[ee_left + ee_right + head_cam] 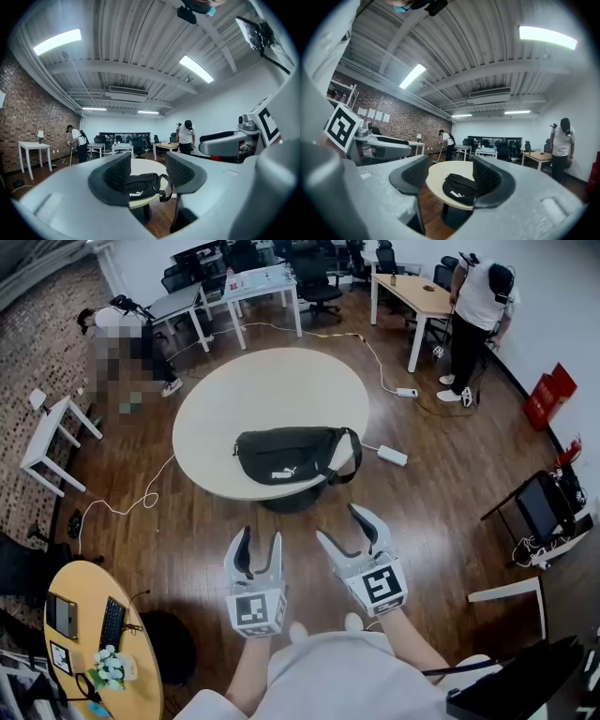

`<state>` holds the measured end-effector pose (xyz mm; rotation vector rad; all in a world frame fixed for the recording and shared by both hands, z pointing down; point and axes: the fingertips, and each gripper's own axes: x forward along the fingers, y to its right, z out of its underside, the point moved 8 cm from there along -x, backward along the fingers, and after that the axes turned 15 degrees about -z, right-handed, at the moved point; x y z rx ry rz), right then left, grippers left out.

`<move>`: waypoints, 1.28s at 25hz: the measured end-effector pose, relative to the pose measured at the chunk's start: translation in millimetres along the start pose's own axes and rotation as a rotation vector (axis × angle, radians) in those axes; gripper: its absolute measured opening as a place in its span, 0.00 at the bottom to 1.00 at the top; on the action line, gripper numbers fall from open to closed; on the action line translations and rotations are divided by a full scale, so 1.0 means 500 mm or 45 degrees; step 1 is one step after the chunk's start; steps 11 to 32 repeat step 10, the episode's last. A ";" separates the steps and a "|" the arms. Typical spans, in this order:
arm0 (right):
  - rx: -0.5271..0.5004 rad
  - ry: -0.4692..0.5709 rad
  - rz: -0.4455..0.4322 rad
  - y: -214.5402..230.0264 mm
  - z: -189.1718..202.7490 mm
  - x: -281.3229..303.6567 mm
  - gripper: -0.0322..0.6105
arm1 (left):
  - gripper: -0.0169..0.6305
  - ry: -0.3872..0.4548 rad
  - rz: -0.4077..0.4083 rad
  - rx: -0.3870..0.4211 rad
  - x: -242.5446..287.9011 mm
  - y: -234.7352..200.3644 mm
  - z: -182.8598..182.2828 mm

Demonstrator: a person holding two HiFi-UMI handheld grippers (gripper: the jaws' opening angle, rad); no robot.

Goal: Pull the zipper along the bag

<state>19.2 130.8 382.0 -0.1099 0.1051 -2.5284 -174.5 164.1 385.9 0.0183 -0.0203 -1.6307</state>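
Both grippers hang short of the round table (234,395), well apart from anything on it: the left gripper (261,538) and right gripper (339,524) each have their jaws standing wide with nothing between them. The black bag (291,456) lies flat by the table's near edge, strap (353,454) looped at its right end. Its zipper is too small to read as open or shut, so this fits hands yet to reach the bag as well as hands drawn away after the pull
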 end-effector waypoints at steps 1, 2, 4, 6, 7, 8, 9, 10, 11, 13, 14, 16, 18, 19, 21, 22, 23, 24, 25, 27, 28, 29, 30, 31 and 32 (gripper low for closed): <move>-0.007 -0.001 -0.001 -0.005 -0.003 0.003 0.48 | 0.40 0.002 0.001 -0.006 -0.002 -0.006 0.002; -0.016 -0.002 0.000 -0.010 -0.007 0.006 0.48 | 0.39 0.002 0.004 -0.011 -0.004 -0.010 0.004; -0.026 -0.007 0.004 -0.017 -0.012 0.010 0.47 | 0.39 -0.003 0.011 -0.023 -0.006 -0.017 0.008; -0.030 -0.013 0.009 -0.025 -0.014 0.015 0.46 | 0.39 -0.007 0.017 -0.035 -0.009 -0.025 0.012; -0.030 -0.015 0.011 -0.030 -0.015 0.019 0.46 | 0.38 -0.007 0.019 -0.039 -0.009 -0.031 0.013; -0.030 -0.018 0.013 -0.035 -0.015 0.024 0.45 | 0.38 -0.006 0.020 -0.041 -0.010 -0.037 0.013; -0.031 -0.021 0.013 -0.039 -0.015 0.030 0.45 | 0.38 -0.006 0.021 -0.044 -0.011 -0.044 0.014; -0.031 -0.025 0.014 -0.044 -0.014 0.035 0.45 | 0.38 -0.005 0.021 -0.046 -0.012 -0.050 0.015; -0.031 -0.025 0.014 -0.044 -0.014 0.035 0.45 | 0.38 -0.005 0.021 -0.046 -0.012 -0.050 0.015; -0.031 -0.025 0.014 -0.044 -0.014 0.035 0.45 | 0.38 -0.005 0.021 -0.046 -0.012 -0.050 0.015; -0.031 -0.025 0.014 -0.044 -0.014 0.035 0.45 | 0.38 -0.005 0.021 -0.046 -0.012 -0.050 0.015; -0.031 -0.025 0.014 -0.044 -0.014 0.035 0.45 | 0.38 -0.005 0.021 -0.046 -0.012 -0.050 0.015; -0.031 -0.025 0.014 -0.044 -0.014 0.035 0.45 | 0.38 -0.005 0.021 -0.046 -0.012 -0.050 0.015; -0.031 -0.025 0.014 -0.044 -0.014 0.035 0.45 | 0.38 -0.005 0.021 -0.046 -0.012 -0.050 0.015; -0.031 -0.025 0.014 -0.044 -0.014 0.035 0.45 | 0.38 -0.005 0.021 -0.046 -0.012 -0.050 0.015; -0.031 -0.025 0.014 -0.044 -0.014 0.035 0.45 | 0.38 -0.005 0.021 -0.046 -0.012 -0.050 0.015; -0.031 -0.025 0.014 -0.044 -0.014 0.035 0.45 | 0.38 -0.005 0.021 -0.046 -0.012 -0.050 0.015; -0.031 -0.025 0.014 -0.044 -0.014 0.035 0.45 | 0.38 -0.005 0.021 -0.046 -0.012 -0.050 0.015; -0.031 -0.025 0.014 -0.044 -0.014 0.035 0.45 | 0.38 -0.005 0.021 -0.046 -0.012 -0.050 0.015; -0.031 -0.025 0.014 -0.044 -0.014 0.035 0.45 | 0.38 -0.005 0.021 -0.046 -0.012 -0.050 0.015; -0.031 -0.025 0.014 -0.044 -0.014 0.035 0.45 | 0.38 -0.005 0.021 -0.046 -0.012 -0.050 0.015; -0.031 -0.025 0.014 -0.044 -0.014 0.035 0.45 | 0.38 -0.005 0.021 -0.046 -0.012 -0.050 0.015; -0.031 -0.025 0.014 -0.044 -0.014 0.035 0.45 | 0.38 -0.005 0.021 -0.046 -0.012 -0.050 0.015; -0.031 -0.025 0.014 -0.044 -0.014 0.035 0.45 | 0.38 -0.005 0.021 -0.046 -0.012 -0.050 0.015; -0.031 -0.025 0.014 -0.044 -0.014 0.035 0.45 | 0.38 -0.005 0.021 -0.046 -0.012 -0.050 0.015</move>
